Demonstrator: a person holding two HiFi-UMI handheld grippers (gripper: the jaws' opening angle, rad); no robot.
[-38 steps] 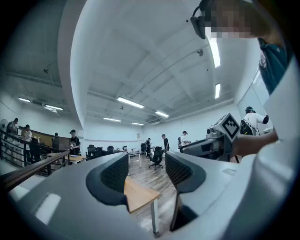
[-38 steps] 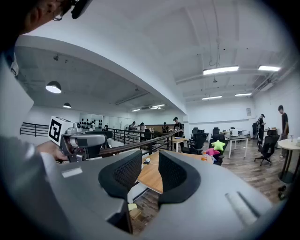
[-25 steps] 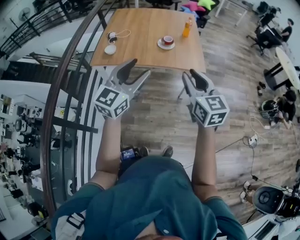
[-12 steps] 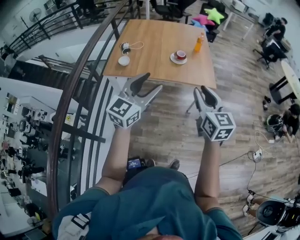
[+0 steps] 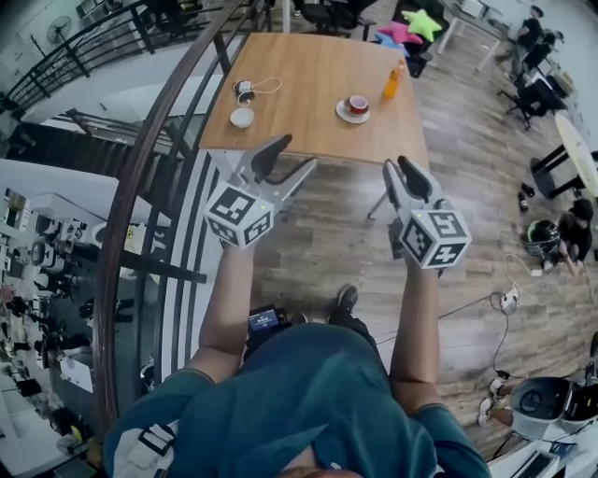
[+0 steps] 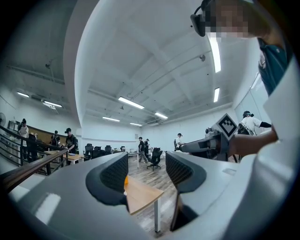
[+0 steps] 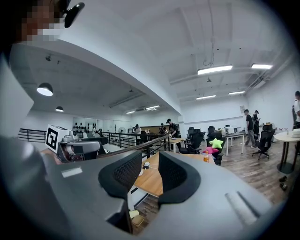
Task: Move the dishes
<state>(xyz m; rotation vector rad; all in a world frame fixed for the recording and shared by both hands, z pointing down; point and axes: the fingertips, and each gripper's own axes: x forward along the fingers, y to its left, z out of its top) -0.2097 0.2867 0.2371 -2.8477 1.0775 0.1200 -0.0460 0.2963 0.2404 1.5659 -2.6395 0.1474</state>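
I see wooden table ahead on plank floor. Orange bottle upright near table's far right corner. Small dark gadget with looped white cable by table's left edge. Dark curved railing along table's left side. Green star cushion and pink cushion just beyond table's far end. Person low on floor, well right of table.

Bright, even light came from ceiling strip lights (mild glare off them). Fisheye bent the edges hard, corners were dark, shadows were soft.
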